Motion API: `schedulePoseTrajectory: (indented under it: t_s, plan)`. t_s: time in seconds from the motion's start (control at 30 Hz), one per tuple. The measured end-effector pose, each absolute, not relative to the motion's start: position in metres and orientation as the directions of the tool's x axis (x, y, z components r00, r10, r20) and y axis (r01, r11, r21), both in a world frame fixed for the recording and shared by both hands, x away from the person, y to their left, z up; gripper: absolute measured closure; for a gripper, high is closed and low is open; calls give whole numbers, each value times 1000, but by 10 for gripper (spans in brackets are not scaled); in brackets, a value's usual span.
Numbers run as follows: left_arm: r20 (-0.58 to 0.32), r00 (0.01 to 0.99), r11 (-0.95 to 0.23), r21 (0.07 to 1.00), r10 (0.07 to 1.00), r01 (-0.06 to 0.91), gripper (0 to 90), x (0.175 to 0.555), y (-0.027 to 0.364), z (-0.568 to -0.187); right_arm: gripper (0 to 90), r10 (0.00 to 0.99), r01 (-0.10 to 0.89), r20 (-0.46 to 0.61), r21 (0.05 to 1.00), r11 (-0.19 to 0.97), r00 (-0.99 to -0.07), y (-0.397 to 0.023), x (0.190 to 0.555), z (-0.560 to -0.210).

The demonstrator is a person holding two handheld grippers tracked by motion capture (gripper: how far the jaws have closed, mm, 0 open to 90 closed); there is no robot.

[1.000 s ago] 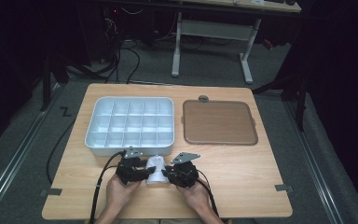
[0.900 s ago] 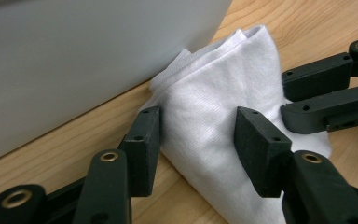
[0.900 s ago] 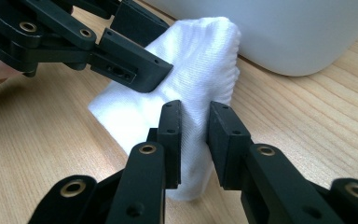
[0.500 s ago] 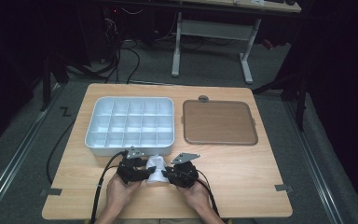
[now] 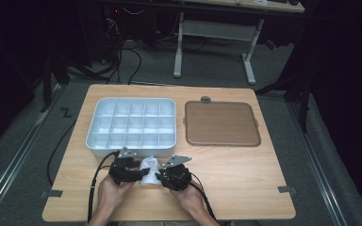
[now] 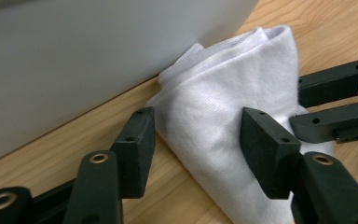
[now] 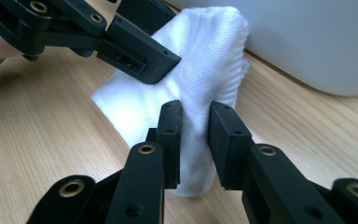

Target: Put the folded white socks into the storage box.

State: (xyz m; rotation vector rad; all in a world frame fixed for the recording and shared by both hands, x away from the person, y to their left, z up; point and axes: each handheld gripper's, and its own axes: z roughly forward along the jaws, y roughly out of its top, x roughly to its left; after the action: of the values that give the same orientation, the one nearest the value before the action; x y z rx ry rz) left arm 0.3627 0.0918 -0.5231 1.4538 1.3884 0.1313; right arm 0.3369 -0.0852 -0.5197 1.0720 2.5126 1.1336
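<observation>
White sock [image 5: 149, 170] lies bunched at the table's [image 5: 245, 179] near edge, between my two grippers, just near of the compartment tray [image 5: 131, 123]. Right gripper [image 7: 195, 122] pinches a fold of it. Left gripper [image 6: 196, 140] has just been opening; jaws straddle the sock loosely. Brown mat [image 5: 221, 123] sits far right, clear.

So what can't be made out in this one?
- White cloth: in the high view both grippers cover its sides, so its shape is unclear.
- Cloth's near end: cut off by the bottom edge in the left gripper view.
- Compartment tray: the gripper views catch just its outer wall.
- Small object behind the brown tray: too small to identify.
</observation>
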Motion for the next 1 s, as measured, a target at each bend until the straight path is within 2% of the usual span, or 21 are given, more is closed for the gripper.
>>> schedulePoseTrajectory:
  t_s: [0.27,0.37,0.47,0.73,1.0]
  plan:
    - [-571,284,277,701,770,657,403,360,106,-517,717,673,540,137,719,437,-727,-73,338,-520]
    - [-638,239,343,648,732,680,368,362,110,-509,685,670,531,140,734,424,-729,-75,336,-517]
    - [-660,217,380,636,720,672,349,363,112,-502,665,674,523,141,750,404,-725,-79,333,-512]
    - [-635,216,371,657,742,656,307,364,101,-494,655,699,504,132,786,358,-703,-102,325,-501]
    - [-590,160,349,651,792,674,261,371,89,-508,647,759,508,111,803,312,-642,-145,319,-496]
